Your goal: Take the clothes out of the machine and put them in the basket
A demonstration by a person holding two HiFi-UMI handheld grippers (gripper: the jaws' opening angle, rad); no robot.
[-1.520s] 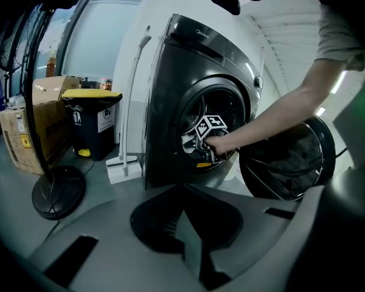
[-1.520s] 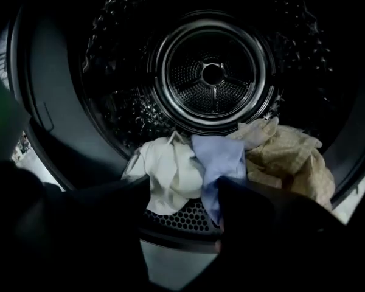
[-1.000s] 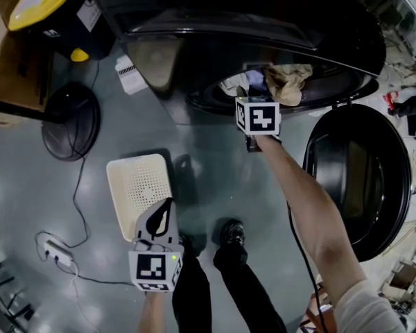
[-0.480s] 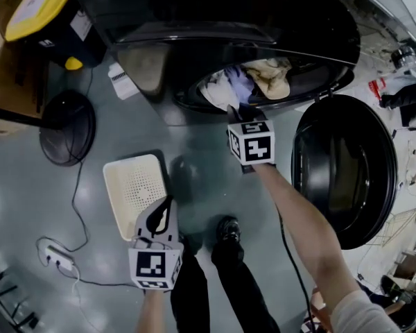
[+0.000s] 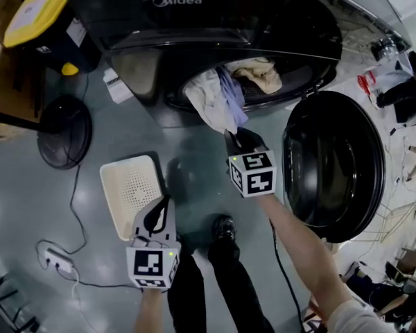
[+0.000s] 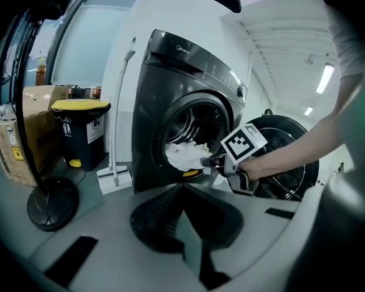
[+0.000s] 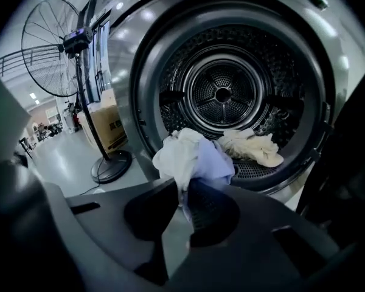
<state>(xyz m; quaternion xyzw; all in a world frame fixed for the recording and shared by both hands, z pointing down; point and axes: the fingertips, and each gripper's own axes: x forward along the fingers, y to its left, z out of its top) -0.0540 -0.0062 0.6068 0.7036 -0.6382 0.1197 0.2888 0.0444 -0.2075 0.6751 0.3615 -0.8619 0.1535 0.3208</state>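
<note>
A white and lavender cloth (image 5: pixel 218 103) hangs out over the rim of the washing machine's drum (image 5: pixel 263 92). My right gripper (image 5: pixel 232 136) is shut on the cloth's lower end, just in front of the opening. In the right gripper view the cloth (image 7: pixel 191 160) bunches between the jaws of the right gripper (image 7: pixel 181 202). A beige cloth (image 7: pixel 252 148) lies inside the drum (image 7: pixel 225 93). The cream basket (image 5: pixel 132 186) sits on the floor at the left. My left gripper (image 5: pixel 165 207) hovers at the basket's near right corner, shut with nothing in it. From the left gripper (image 6: pixel 182 224) I see the pulled cloth (image 6: pixel 185 154).
The round machine door (image 5: pixel 333 165) stands open at the right. A fan base (image 5: pixel 66 127), a yellow-lidded bin (image 5: pixel 41 19) and a cardboard box (image 6: pixel 24 132) stand at the left. A power strip (image 5: pixel 55 259) and its cable lie on the floor. The person's feet (image 5: pixel 225 231) are below.
My right gripper has drawn back from the drum mouth toward the person, and the white and lavender cloth has come out over the rim with it. The left gripper stays by the basket.
</note>
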